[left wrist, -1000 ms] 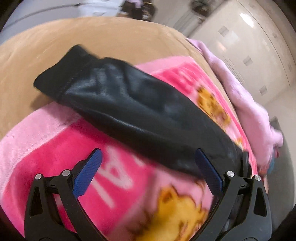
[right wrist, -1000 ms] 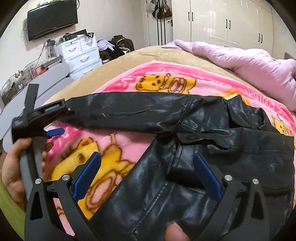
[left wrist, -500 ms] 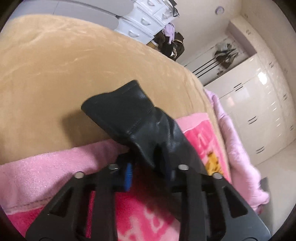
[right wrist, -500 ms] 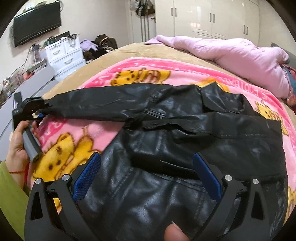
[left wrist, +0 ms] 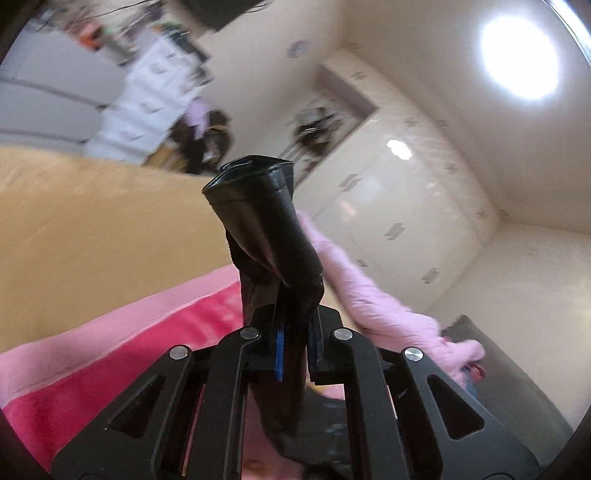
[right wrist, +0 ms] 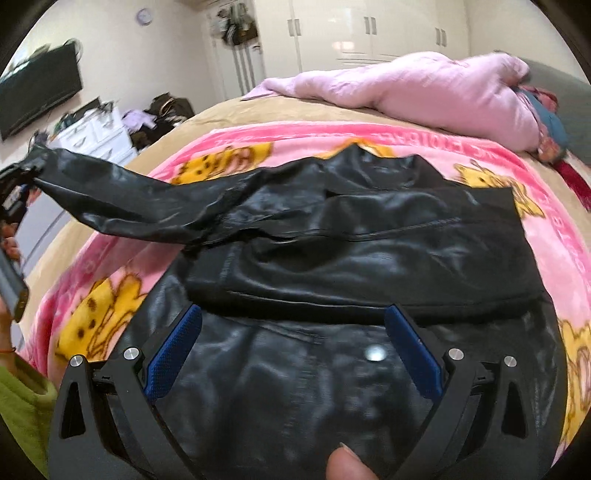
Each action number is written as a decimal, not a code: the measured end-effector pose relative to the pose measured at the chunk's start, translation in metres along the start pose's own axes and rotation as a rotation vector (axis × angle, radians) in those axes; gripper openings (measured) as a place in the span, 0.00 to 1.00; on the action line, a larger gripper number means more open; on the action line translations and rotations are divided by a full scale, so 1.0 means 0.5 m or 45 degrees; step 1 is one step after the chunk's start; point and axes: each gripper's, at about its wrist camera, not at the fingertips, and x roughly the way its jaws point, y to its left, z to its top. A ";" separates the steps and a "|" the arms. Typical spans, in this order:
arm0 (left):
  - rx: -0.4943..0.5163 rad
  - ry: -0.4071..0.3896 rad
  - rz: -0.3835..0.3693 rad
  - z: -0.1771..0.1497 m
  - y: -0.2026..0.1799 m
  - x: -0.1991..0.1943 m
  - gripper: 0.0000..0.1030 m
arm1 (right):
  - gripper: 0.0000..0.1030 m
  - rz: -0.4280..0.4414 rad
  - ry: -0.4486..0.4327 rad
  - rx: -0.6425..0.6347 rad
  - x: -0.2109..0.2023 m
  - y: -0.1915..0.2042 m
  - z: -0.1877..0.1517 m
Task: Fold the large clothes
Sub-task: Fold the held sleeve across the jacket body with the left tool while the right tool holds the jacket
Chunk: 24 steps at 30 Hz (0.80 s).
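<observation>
White wardrobe doors [right wrist: 369,33] and a wall television [right wrist: 37,92] ring the bed [right wrist: 236,110] I am working over. My left claw [left wrist: 293,347] is clamped tight on the cuff end of the black leather jacket's sleeve [left wrist: 266,229], which sticks up past my blue pads [left wrist: 279,350] and is lifted off the bedding. My right claw [right wrist: 291,350] hangs spread wide and holding nothing, just above the jacket [right wrist: 369,258]. From there the jacket body lies flat on the pink cartoon blanket [right wrist: 554,206], with its sleeve stretched out to the left, up toward my left claw at the frame's edge. Beyond the blanket a pale pink duvet [right wrist: 424,85] is heaped along the far side of the bed.
</observation>
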 end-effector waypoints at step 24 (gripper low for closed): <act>0.625 0.381 -0.500 -0.332 -0.526 0.078 0.00 | 0.96 0.037 -0.190 0.644 -0.086 -0.460 0.045</act>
